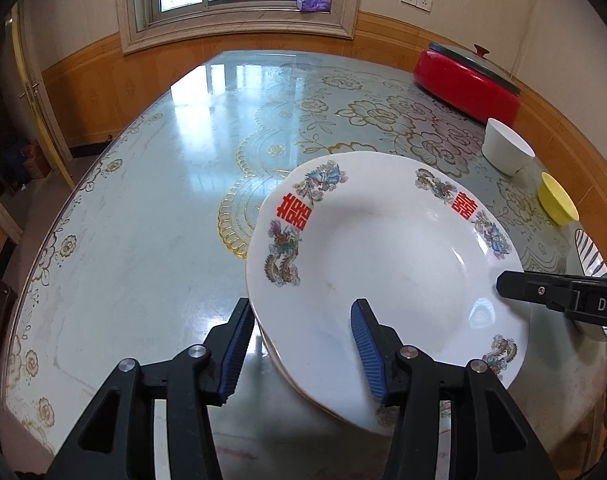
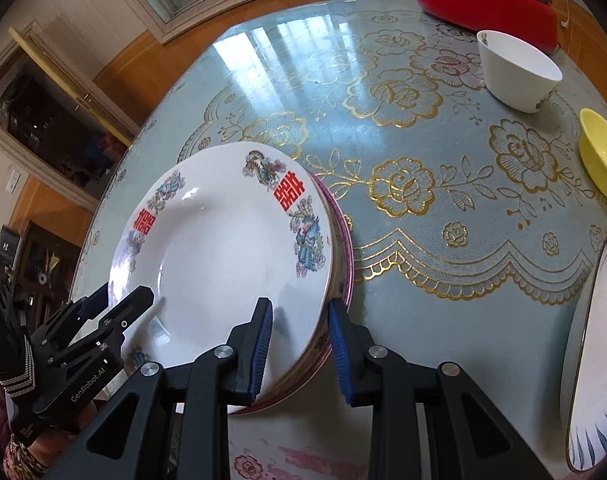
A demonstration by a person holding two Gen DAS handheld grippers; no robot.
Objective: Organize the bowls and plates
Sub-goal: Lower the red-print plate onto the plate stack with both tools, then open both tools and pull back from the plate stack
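Observation:
A white plate point(image 1: 383, 248) point(image 2: 223, 248) with red characters and dragon prints tops a small stack; a pink-rimmed plate point(image 2: 346, 248) shows beneath it. My left gripper point(image 1: 302, 304) point(image 2: 123, 292) straddles the stack's left rim. One finger is over the plate and one outside the edge, with a gap showing, so it is open. My right gripper point(image 2: 299, 302) point(image 1: 503, 286) is shut on the stack's opposite rim, one pad on the top plate and one against the outer edge. A white bowl point(image 1: 507, 152) point(image 2: 519, 72) and a yellow bowl point(image 1: 557, 200) point(image 2: 601, 156) stand to the right.
A blue-striped plate point(image 1: 591, 256) point(image 2: 595, 352) lies at the right edge. A red lidded pot point(image 1: 467, 84) point(image 2: 487, 0) stands at the back right. The glass-topped table point(image 1: 143, 220) with its floral cloth reaches left and back toward the window wall.

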